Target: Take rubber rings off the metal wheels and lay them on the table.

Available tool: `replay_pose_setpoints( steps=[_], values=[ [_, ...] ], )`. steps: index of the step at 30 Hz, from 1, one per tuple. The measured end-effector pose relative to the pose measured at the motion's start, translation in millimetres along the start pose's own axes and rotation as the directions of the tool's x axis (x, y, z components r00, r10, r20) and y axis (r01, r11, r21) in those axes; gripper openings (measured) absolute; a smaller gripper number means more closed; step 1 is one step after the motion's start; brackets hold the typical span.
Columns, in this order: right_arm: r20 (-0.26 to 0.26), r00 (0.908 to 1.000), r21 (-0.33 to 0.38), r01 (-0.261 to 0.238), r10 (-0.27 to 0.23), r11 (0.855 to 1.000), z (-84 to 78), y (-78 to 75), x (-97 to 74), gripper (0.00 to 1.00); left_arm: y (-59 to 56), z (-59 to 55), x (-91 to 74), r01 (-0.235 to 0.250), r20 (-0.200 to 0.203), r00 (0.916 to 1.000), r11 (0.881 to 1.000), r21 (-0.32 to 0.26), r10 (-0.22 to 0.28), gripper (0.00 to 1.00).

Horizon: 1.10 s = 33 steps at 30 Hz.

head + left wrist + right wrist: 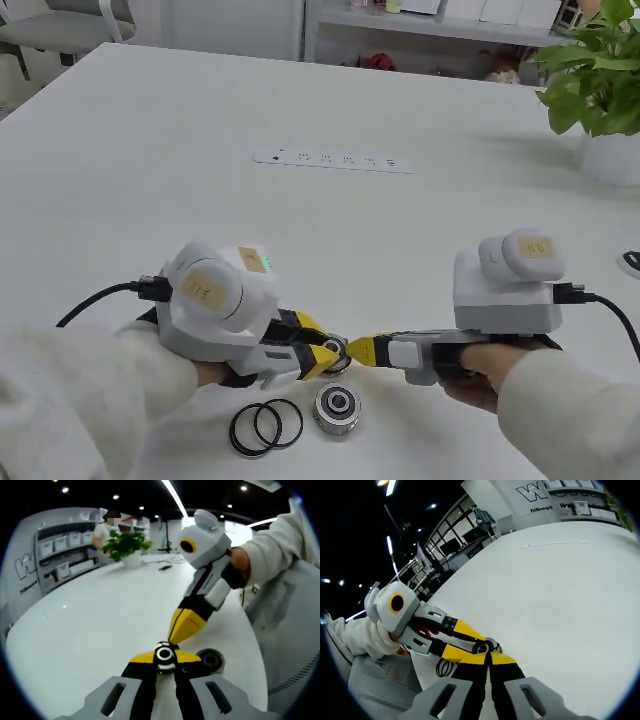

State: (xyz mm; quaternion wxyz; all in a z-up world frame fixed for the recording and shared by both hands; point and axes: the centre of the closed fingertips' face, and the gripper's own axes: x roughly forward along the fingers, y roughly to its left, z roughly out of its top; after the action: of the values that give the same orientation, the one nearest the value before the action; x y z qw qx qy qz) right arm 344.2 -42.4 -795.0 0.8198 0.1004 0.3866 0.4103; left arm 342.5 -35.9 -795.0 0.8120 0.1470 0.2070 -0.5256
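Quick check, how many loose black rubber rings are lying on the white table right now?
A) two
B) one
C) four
A: two black rubber rings lie overlapping on the white table in the head view, just left of a silver metal wheel.

Head view: we look forward and down from above the table (200,130), fairly near, with the left gripper (325,356) and right gripper (358,352) low in frame.

Left gripper view: we sit close behind its own jaws, low over the tabletop, facing the plant (125,542). The right gripper enters from the right.

Right gripper view: rolled and very near, it faces the power strip (555,543), seemingly almost opposite to the left gripper view.

All three views share the wheel (336,350) where the tips meet.
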Motion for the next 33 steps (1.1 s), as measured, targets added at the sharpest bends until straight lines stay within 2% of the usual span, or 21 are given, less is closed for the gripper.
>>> replay_pose_setpoints(
  steps=[33],
  values=[
    [0.01, 0.9995, -0.008, -0.03, 0.03, 1.0, 2.0, 6.8, 0.2, 0.0, -0.8, 0.2, -0.4, -0.001, 0.008, 1.0, 1.0, -0.003, 0.001, 0.14]
  ],
)
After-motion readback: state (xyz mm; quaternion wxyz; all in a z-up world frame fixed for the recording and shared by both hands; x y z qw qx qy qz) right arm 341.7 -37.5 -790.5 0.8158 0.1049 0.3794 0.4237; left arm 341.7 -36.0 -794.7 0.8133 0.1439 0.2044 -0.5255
